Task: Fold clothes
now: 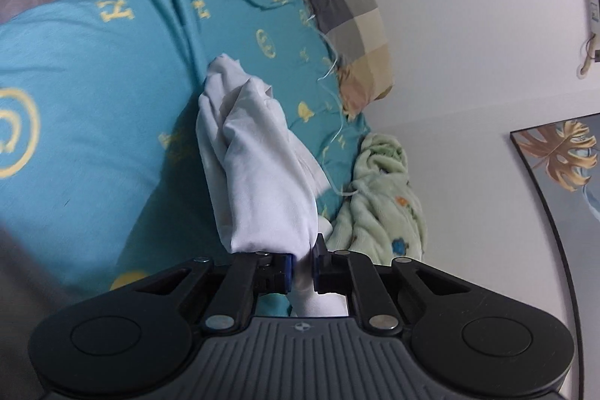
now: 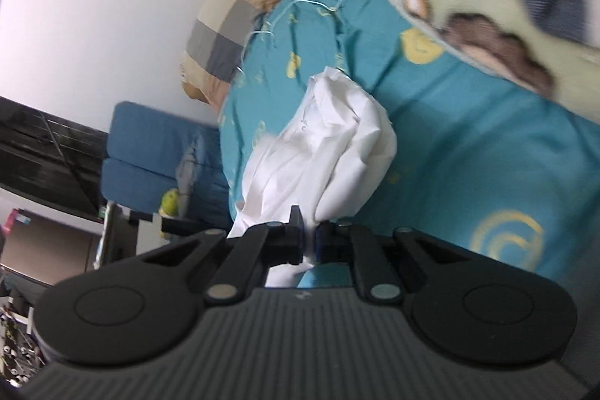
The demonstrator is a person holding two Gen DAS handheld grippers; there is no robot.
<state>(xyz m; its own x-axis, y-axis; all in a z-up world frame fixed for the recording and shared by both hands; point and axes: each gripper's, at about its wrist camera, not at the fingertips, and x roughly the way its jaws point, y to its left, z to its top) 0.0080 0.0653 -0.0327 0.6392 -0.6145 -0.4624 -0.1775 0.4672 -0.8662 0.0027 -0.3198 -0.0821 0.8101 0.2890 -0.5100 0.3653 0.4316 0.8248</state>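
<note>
Right now you have a white garment [image 1: 258,160] pinched in both claws: the left claw [image 1: 302,267] is closed narrow on a bunch of its fabric, and the right claw [image 2: 308,238] is clamped the same way on another bunch. The cloth runs forward from each claw in a loose, rumpled roll over the bed [image 1: 93,100] with its teal sheet; whether its far end rests on the sheet or hangs just clear is hard to tell. It is not lying flat and shows no neat fold.

Judging by the way it droops and creases, this is thin, light, very soft cloth (a shirt, most likely, since the right view shows what looks like a placket with small buttons). It will not hold any shape by itself, and it will sag between your two grips. It looks smooth enough to slide through the pads if you catch only a single layer.

Better holds would be a hem, a shoulder seam or a corner, where the cloth is doubled and gives the pads something to bite. Keep clear of the green fleece blanket [image 1: 378,197] beside the shirt and the checked pillow [image 1: 345,21] near the wall.
</note>
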